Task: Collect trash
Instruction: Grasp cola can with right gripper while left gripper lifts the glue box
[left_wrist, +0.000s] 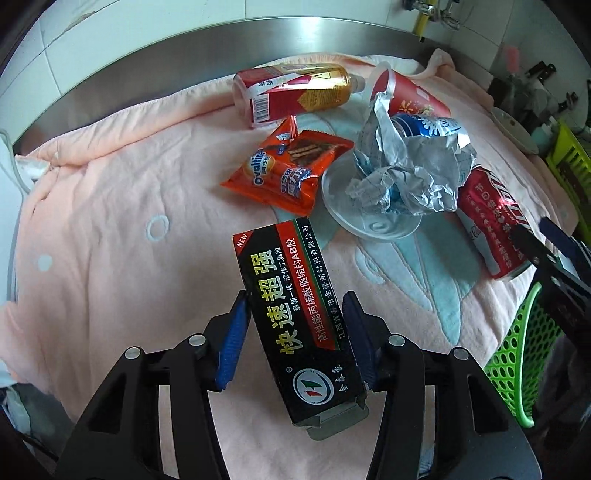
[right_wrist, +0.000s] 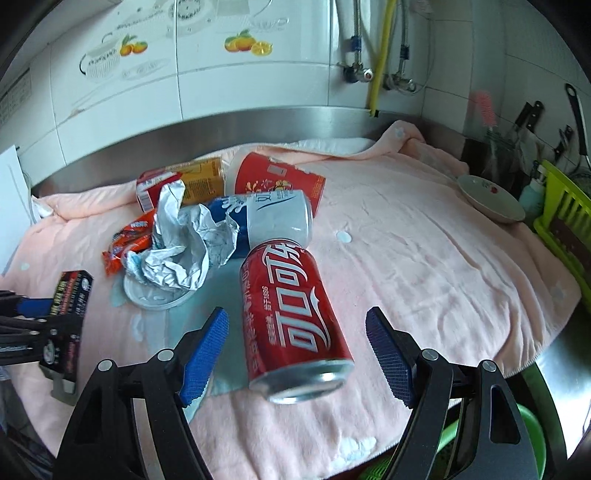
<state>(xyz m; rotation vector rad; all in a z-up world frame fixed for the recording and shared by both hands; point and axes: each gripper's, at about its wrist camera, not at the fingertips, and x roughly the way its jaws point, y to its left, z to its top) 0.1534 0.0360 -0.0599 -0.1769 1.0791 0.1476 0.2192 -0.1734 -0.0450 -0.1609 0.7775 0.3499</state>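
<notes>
Glue box pinched by left gripper, light, stiff card | right gripper spread astride red can, slick; grip mid-body

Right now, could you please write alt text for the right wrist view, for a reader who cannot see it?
The open right gripper points at a red cola can lying on its side on a pink blanket. Behind the can lie crumpled foil, a white and blue can and other trash. At the left, the left gripper holds a black box.

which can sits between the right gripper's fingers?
The red Coca-Cola can, lying on its side between the open right gripper. The blue-and-white can lies farther back beside the crumpled foil.
</notes>
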